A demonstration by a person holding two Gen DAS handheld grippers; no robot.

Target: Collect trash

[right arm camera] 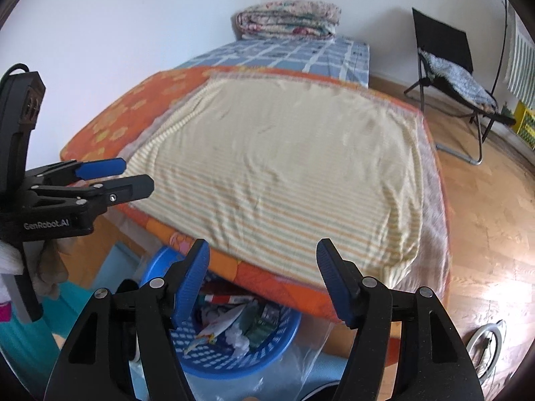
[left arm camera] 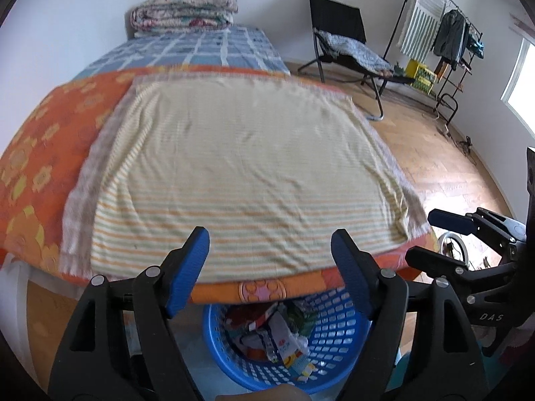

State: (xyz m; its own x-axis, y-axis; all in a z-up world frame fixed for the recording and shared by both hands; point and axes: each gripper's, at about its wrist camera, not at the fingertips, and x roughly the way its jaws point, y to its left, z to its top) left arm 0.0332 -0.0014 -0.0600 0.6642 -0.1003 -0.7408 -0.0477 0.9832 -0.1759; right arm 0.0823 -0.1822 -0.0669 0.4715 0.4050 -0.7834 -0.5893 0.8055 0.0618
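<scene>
Trash (left arm camera: 277,341): wrappers and crumpled paper sat inside the blue basket (left arm camera: 337,341), below and just ahead of both grippers; same pile in right wrist view (right arm camera: 230,327).
Basket: perforated blue plastic, on the floor, partly tucked under the near edge of the bed (left arm camera: 43,153); rim visible in right view (right arm camera: 267,361).
Left gripper (left arm camera: 270,250): jaws were wide apart, blue pads bare, nothing held; tips hung above the basket, in front of the bed edge.
Right gripper (right arm camera: 262,257): jaws spread wide too, nothing between the pads; hovered over the basket's right side.
Cross-view: right gripper showed at far right of left view (left arm camera: 431,237); left gripper showed at far left of right view (right arm camera: 133,177), fingers apart, nothing in them.
Striped cloth (left arm camera: 240,173): lay flat on the orange cover straight ahead of both grippers, nothing on it.
Folded quilt (left arm camera: 184,10): stacked at the far end of the bed, well beyond the grippers.
Chair (left arm camera: 341,43): black folding type, far ahead and right of left gripper, on wood floor.
Clothes rack (left arm camera: 448,36): far right, garments hanging.
Image quality: cloth was motion-blurred.
</scene>
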